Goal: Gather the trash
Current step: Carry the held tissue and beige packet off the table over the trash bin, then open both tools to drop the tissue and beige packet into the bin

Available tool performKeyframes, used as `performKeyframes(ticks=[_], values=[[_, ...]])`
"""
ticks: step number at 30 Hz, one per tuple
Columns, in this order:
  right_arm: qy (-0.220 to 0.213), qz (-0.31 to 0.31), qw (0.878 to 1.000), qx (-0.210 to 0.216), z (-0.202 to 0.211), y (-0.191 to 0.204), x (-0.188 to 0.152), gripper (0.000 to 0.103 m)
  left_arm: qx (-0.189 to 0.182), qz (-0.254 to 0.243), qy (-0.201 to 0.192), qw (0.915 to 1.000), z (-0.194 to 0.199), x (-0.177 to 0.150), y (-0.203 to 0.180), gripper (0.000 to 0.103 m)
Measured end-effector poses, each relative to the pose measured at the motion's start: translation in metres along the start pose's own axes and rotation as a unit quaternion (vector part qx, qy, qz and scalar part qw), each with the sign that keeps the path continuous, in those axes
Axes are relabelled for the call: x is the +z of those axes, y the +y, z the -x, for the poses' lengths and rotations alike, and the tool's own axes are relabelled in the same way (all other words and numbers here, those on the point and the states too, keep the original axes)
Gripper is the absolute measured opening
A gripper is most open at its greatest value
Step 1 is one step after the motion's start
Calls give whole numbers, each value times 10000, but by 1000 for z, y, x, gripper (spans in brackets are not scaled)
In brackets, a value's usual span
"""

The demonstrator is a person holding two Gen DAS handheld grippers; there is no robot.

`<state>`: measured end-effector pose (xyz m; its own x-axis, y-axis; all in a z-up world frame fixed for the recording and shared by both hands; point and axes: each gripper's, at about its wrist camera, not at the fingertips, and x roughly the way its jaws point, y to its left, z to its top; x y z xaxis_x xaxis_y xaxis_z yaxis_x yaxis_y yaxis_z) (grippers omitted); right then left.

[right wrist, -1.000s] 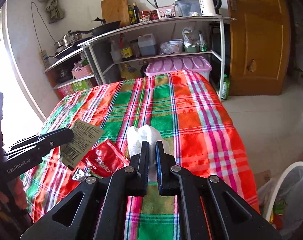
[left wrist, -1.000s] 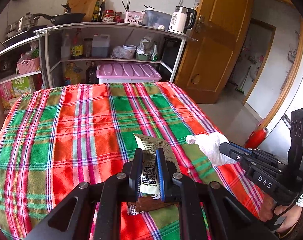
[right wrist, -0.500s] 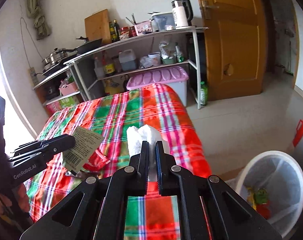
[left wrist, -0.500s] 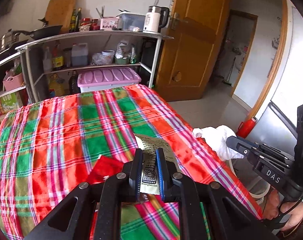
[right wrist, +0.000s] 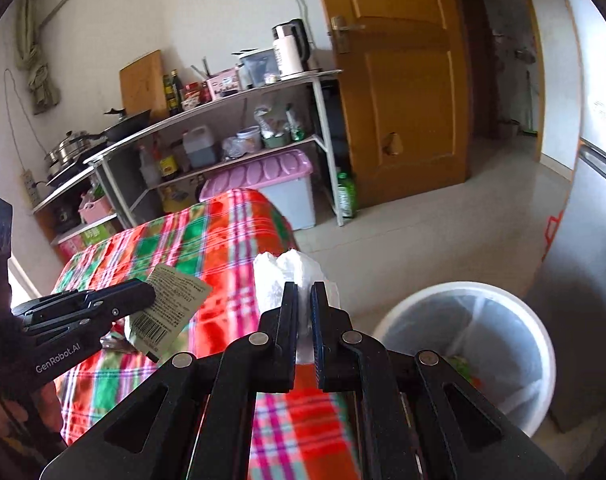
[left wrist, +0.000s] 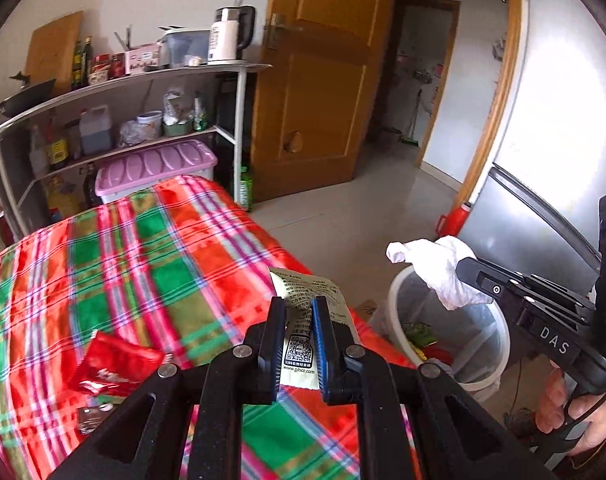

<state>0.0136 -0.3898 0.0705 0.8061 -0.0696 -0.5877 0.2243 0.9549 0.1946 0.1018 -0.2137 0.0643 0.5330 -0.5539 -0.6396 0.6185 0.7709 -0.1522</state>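
My left gripper (left wrist: 297,307) is shut on a pale green printed wrapper (left wrist: 303,294), held above the right edge of the plaid-covered table (left wrist: 123,248). The wrapper also shows in the right wrist view (right wrist: 167,306). My right gripper (right wrist: 301,294) is shut on a crumpled white tissue (right wrist: 291,276), which also shows in the left wrist view (left wrist: 435,266), held over the rim of the white trash bin (left wrist: 395,300). The bin (right wrist: 535,336) stands on the floor to the right of the table with some trash inside. A red sachet (left wrist: 111,364) and a small foil scrap (left wrist: 91,416) lie on the table.
A metal shelf (left wrist: 143,84) with a kettle, bottles and a pink-lidded box (left wrist: 155,164) stands behind the table. A wooden door (left wrist: 323,92) is at the back, a silver fridge (left wrist: 551,168) at the right and a red object (left wrist: 455,220) on the floor by it.
Both grippers have swung right, off the table's middle toward the bin, each still holding its item. The tissue now hangs over the bin's rim, and the bin has come into the left wrist view.
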Motion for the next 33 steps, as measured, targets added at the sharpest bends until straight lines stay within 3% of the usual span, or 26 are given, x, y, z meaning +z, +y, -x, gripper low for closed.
performKeyframes(ticks=[18, 26, 33], values=[[-73, -604, 9931, -1007, 43, -112, -13, 7, -753, -777, 305, 9937, -65, 15, -124, 14], [182, -701, 9897, -1235, 35, -141, -27, 7, -864, -911, 731, 9894, -107, 6, -152, 14], [506, -951, 9855, -1312, 13, -166, -42, 8, -888, -737, 983, 9884, -128, -2, -155, 15]])
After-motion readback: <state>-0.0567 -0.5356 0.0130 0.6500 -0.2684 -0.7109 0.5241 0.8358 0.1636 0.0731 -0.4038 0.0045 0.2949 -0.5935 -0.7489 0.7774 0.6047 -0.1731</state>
